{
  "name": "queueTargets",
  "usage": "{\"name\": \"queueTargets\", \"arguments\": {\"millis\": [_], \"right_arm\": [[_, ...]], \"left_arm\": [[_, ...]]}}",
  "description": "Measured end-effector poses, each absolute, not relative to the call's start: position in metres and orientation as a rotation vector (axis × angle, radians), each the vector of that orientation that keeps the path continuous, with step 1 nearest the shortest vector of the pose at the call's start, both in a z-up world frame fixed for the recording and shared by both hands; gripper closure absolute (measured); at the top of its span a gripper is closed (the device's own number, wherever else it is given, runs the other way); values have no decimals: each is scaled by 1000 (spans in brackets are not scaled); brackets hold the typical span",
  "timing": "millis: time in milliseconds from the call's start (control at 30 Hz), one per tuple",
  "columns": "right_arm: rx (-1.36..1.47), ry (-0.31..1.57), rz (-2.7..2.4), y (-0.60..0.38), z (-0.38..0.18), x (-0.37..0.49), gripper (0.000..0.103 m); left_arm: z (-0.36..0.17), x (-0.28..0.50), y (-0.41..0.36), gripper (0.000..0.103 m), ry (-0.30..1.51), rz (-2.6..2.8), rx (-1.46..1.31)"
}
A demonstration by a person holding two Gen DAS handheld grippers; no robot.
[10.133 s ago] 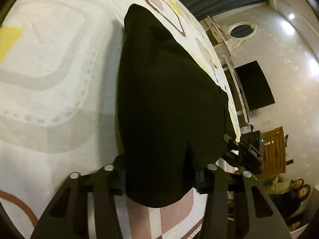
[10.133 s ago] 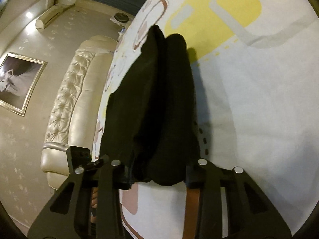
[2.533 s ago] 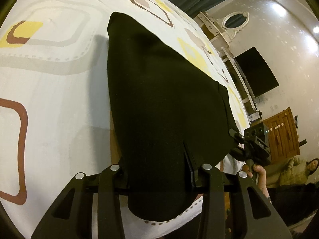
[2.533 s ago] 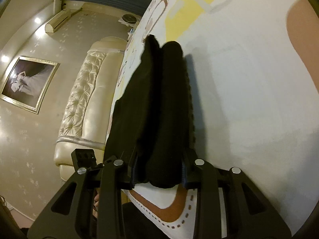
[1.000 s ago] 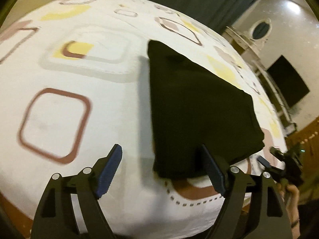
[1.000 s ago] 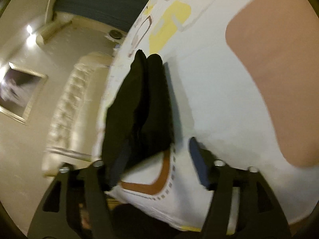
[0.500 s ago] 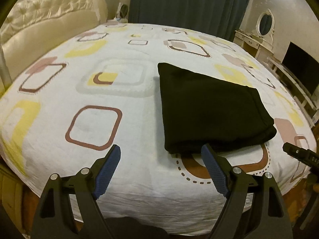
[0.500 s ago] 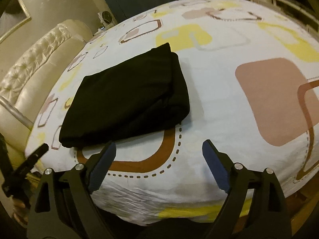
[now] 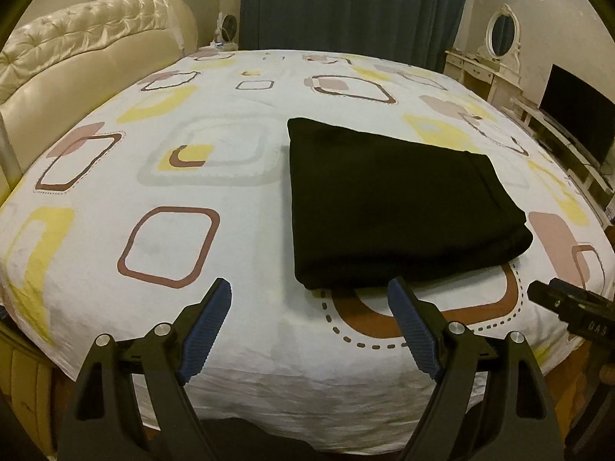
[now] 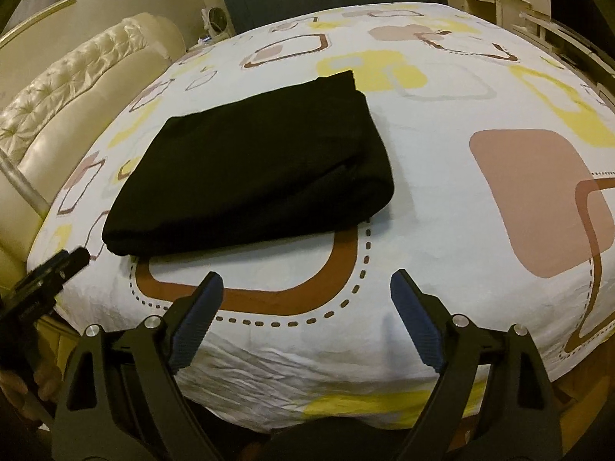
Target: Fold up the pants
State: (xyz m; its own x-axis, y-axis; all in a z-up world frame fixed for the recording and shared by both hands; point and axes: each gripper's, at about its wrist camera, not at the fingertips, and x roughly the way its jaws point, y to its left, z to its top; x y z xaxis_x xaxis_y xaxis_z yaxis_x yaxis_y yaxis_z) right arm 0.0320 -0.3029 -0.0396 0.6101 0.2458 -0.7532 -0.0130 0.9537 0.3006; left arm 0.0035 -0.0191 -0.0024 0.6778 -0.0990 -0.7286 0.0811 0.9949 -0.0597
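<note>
Soft black pants (image 9: 396,207), folded rectangular, on patterned bedsheet (image 9: 153,176); both hand-held grippers (image 9: 309,292) (image 10: 305,282) wide, empty.

Each wrist camera looks forward and down past its own fingers (image 9: 217,309) (image 10: 411,309) from the near edge of the bed (image 9: 238,345). Both views share the folded black pants (image 9: 388,199) (image 10: 261,169) ahead of the fingers, set close.

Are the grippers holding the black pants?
No. The left gripper and right gripper are open and empty; the pants lie folded on the bed.
</note>
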Motion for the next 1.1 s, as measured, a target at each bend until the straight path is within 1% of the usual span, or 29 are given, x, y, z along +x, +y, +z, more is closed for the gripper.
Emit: {"name": "queueTargets", "arguments": {"millis": [1100], "right_arm": [[256, 876, 159, -301, -38, 31, 12]], "left_arm": [[-9, 4, -26, 20, 861, -98, -1]]}}
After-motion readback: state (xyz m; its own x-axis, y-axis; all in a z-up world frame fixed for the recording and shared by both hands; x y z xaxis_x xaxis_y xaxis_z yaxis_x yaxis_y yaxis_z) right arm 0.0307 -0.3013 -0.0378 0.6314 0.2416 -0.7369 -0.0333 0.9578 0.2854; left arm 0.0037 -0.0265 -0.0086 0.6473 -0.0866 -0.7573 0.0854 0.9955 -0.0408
